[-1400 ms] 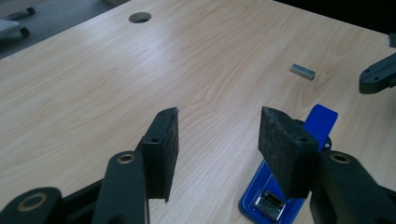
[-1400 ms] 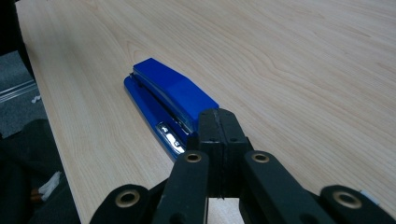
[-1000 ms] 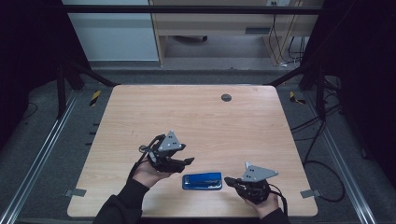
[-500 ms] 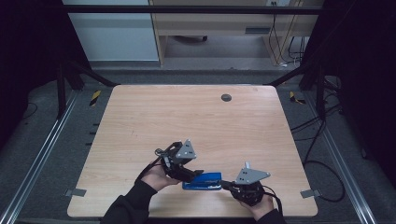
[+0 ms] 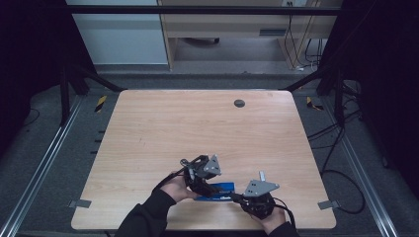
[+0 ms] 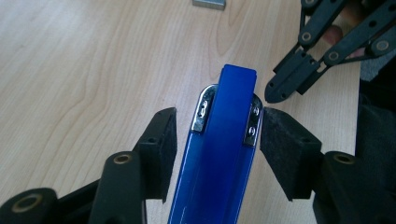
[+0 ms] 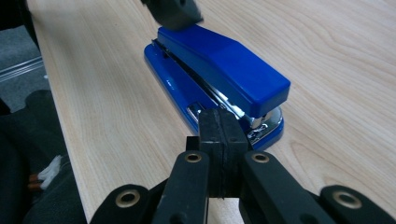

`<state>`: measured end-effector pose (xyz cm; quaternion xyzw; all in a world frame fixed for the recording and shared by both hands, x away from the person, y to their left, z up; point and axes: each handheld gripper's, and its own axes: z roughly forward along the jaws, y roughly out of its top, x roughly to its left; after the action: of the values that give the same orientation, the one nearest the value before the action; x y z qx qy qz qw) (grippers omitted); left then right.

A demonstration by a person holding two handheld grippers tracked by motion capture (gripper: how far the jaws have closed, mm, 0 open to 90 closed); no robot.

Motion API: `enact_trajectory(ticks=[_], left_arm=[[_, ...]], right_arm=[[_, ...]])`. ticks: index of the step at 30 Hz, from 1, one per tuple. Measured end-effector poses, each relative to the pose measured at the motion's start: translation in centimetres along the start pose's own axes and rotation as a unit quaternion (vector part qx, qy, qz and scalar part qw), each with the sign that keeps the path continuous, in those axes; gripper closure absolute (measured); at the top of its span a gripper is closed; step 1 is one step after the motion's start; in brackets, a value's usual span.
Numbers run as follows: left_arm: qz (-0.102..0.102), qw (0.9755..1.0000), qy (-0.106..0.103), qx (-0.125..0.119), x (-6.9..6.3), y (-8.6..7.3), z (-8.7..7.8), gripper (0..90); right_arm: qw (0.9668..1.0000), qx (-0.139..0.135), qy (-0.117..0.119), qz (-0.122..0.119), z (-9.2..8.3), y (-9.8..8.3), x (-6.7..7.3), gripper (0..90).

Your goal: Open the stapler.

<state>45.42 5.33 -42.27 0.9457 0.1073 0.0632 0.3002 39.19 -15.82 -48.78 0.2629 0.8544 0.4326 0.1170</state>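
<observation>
1. High view: the stapler (image 5: 217, 191) is lying on the table (image 5: 163, 128) near its 6 o'clock edge, between the left gripper (image 5: 210, 187) and the right gripper (image 5: 236, 197).
2. Left gripper view: the jaws have just been closing and are straddling the stapler (image 6: 224, 140); the right pad is touching it, a gap is showing at the left.
3. Right gripper view: the jaws are pressing together, empty, at the stapler's (image 7: 219, 74) 6 o'clock end.

I see my black sleeves (image 5: 148, 217) at the lower middle of the high view; each gripper carries a grey three-cornered plate (image 5: 261, 187) and trailing black cable; at the bottom of the gripper views, black jaw links with brass rivets (image 6: 122, 158) and dark foam pads (image 6: 285, 149)
</observation>
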Motion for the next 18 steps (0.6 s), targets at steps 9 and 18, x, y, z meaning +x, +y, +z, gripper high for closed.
enact_trajectory(ticks=[9, 18], left_arm=[[0.01, 0.9995, -0.015, 0.025, 0.4, 0.1, 1.4, 49.5], [0.025, 0.9983, -0.03, 0.042, 0.4, 0.5, 2.7, 53.2]], right_arm=[[0.9999, 0.003, -0.006, 0.009, 0.2, -0.1, -0.3, 90.0], [0.9999, 0.005, -0.005, 0.007, 0.6, -0.1, -0.2, 90.0]])
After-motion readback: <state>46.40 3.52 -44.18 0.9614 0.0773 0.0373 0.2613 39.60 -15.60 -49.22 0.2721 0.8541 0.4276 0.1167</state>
